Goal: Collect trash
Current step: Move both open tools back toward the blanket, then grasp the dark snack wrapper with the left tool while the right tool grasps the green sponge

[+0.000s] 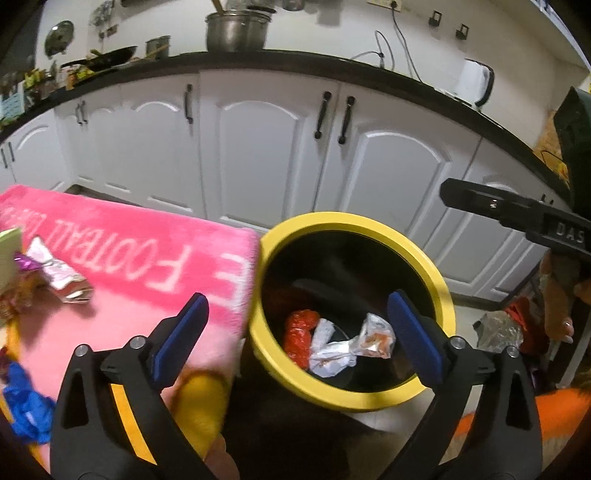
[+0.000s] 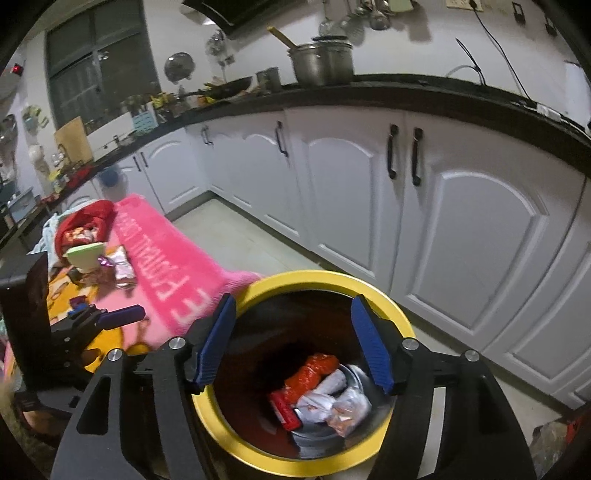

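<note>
Crumpled trash, lying at the bottom of a round black bin with a yellow rim [image 1: 439,280]: a red plastic packet [image 1: 301,334] at the left, a white crinkled wrapper [image 1: 332,354] and a clear bag with orange crumbs [image 1: 378,334] to its right. Same three pieces seen from the right wrist camera, red packet [image 2: 306,380] and pale wrappers [image 2: 332,400] bunched together, partly cut off by the near rim [image 2: 280,458]. Left gripper [image 1: 295,336] spread wide above the bin mouth, blue pads [image 1: 181,336] apart, nothing between them. Right gripper [image 2: 293,343] likewise released over the opening, blue fingers [image 2: 371,345] clear of the contents. More trash still out on a pink fleece blanket with white lettering [image 1: 147,254], left of the bin and touching its rim: a silver-and-pink foil wrapper [image 1: 59,273], a blue crumpled piece [image 1: 26,402] at the near left edge, cut off by the frame. Purple scrap and pale green card at the far left only half visible. Yellow blurred shape near the left finger hard to identify. White cabinet doors with black handles [image 1: 258,155] beyond, dark countertop above with a steel pot [image 1: 236,31]. Dark bar at the right in the left wrist view most likely the other gripper, only partly shown.
</note>
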The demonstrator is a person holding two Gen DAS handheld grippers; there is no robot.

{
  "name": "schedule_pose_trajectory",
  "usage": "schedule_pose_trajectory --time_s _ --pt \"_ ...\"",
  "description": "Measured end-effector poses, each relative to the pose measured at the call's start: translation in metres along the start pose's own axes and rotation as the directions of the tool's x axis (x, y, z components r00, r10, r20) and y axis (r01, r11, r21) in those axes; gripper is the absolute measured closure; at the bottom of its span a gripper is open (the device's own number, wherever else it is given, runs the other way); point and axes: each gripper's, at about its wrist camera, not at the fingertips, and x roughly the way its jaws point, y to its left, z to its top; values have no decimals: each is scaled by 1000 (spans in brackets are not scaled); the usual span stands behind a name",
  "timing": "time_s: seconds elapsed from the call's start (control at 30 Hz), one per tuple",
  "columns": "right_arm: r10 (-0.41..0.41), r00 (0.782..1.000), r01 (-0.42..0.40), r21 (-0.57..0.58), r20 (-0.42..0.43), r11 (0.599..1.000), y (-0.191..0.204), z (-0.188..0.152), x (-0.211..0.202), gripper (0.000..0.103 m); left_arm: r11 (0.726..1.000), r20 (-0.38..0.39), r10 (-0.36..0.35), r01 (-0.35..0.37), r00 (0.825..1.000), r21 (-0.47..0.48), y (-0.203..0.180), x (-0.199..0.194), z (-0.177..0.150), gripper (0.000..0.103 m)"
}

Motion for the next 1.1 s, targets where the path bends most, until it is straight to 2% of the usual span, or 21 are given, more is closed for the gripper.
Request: schedule_pose_trajectory --time_s 0.2,0.43,0.63,1.1 --pt "37 999 -36 -40 16 999 25 10 -3 38 996 26 79 -77 997 -46 25 -25 -3 13" --pt "88 996 -85 -96 26 992 58 23 1 38 978 53 180 -172 982 -120 72 -68 -9 13" --pt "151 988 -144 -159 36 977 97 35 9 36 955 79 253 -236 964 -178 113 -109 -14 11" --pt "284 959 -267 -318 7 910 187 51 32 20 879 76 413 -376 907 -295 205 -168 -36 11"
